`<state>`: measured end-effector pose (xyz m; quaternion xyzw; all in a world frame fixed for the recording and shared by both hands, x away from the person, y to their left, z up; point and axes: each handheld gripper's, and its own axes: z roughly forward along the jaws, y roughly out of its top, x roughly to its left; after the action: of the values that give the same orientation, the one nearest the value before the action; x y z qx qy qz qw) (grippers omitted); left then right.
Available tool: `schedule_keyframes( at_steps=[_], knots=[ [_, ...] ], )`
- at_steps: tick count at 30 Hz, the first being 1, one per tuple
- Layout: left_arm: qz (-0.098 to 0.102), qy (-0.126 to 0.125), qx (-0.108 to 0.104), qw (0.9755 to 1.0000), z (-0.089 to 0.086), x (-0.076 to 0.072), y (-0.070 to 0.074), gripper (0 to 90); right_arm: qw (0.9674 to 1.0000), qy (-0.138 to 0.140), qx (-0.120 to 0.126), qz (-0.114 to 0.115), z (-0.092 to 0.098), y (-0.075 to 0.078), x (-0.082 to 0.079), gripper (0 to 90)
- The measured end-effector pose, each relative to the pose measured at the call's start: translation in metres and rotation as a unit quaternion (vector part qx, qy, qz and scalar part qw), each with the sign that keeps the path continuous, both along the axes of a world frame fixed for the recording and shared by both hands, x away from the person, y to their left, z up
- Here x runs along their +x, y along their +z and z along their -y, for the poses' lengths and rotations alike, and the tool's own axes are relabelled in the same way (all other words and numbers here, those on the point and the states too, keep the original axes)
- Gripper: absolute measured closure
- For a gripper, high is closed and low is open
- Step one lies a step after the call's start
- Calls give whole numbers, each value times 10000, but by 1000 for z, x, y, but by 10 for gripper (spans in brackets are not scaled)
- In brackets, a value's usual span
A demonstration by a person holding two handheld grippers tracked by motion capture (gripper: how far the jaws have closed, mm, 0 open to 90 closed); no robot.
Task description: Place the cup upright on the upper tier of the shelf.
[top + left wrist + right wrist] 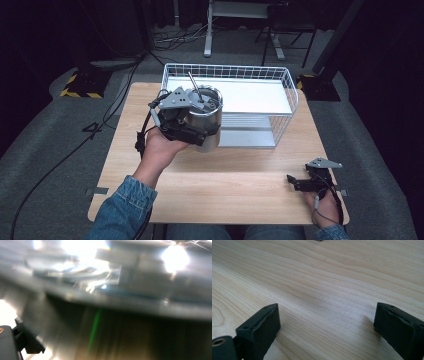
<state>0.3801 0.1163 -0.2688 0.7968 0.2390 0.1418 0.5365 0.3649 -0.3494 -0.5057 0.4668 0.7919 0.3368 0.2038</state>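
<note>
Steel pot (209,122) is off the table, held up at the front left corner of the white wire basket (285,85), its body overlapping the basket's left wall in the high view. A thin metal rod (194,83), probably a utensil handle, sticks up out of the pot's mouth, leaning back-left. Left gripper (187,125) is on the pot's near-left side, clamped against the wall or rim; can't tell the exact contact point, its grey plate (176,98) covers it. Left gripper view is motion-blurred: shiny curved metal of the pot (120,300) right against the lens, one black jaw tip low at the left edge, a green streak reflected in the metal. Jaw gap unreadable there, but the pot hangs from this gripper with the left hand (160,150) under it, so it has hold. Basket sits at the back right of the wooden table (240,190), with a white panel inside it. Right gripper (298,183) is parked at the near-right edge of the table, well apart from the pot, right hand (327,202) behind it. Right gripper view: both black jaws spread wide, bare wood grain (324,290) between them, holding nothing.
</note>
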Motion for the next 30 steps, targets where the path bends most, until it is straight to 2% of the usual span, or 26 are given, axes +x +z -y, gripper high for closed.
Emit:
schedule_keyframes(
  at_steps=[6,19,28,30],
  knots=[
    [2,-16,-43,10000,4,7,16,36,10000,3,-2,2,0,0,0,71],
    [75,72,-167,9998,16,20,38,36,10000,2,-2,2,0,0,0,71],
    [69,138,-301,9994,22,30,47,36,10000,3,-2,2,0,0,0,71],
    [58,162,-351,9992,24,37,49,36,10000,3,-3,3,0,0,0,71]
  ],
)
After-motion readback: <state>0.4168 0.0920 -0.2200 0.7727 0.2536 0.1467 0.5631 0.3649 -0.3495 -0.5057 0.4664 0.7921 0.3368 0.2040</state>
